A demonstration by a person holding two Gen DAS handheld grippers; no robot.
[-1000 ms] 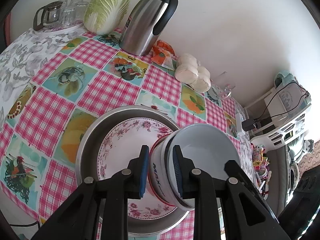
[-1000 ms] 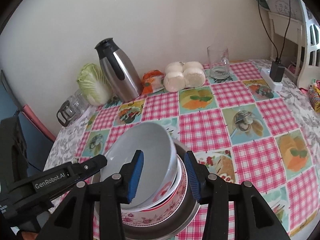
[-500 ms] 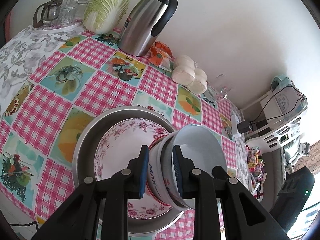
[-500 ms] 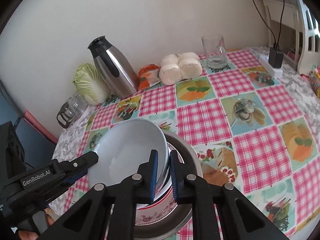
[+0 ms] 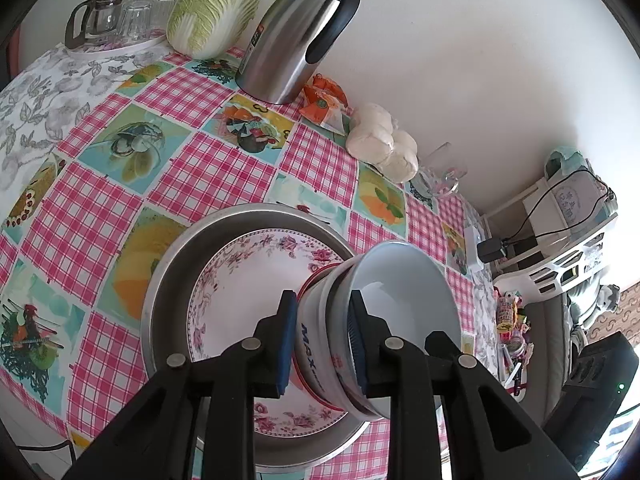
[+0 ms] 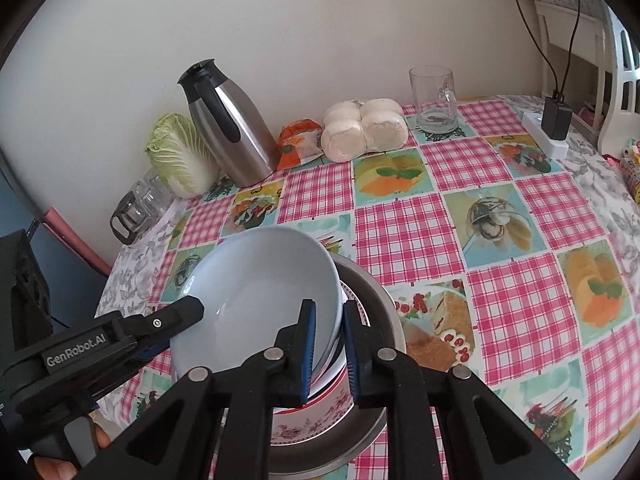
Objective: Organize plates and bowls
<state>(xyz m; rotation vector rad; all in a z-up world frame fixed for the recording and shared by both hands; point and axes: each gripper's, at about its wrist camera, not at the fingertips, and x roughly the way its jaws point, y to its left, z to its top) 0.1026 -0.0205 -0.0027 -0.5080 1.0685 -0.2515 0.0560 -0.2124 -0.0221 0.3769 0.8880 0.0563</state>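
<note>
A stack of nested white bowls (image 5: 400, 312) is tilted and lifted over a floral plate (image 5: 248, 280) lying in a metal basin (image 5: 168, 272). My left gripper (image 5: 322, 340) is shut on the rims of the bowls on one side. My right gripper (image 6: 328, 350) is shut on the rim of the pale top bowl (image 6: 260, 292) on the opposite side. The left gripper's arm also shows in the right wrist view (image 6: 120, 336). The lower bowl has a red band and blue lettering.
Along the wall stand a steel thermos (image 6: 228, 128), a cabbage (image 6: 180, 156), a glass teapot with cups (image 5: 116, 16), an orange packet (image 6: 298, 144), bagged buns (image 6: 364, 128) and a glass mug (image 6: 434, 98). A power strip (image 6: 548, 136) lies at the table's right edge.
My right gripper has closed from open onto the top bowl's rim. The bowls have risen and tilted a little above the plate, held by both grippers.
</note>
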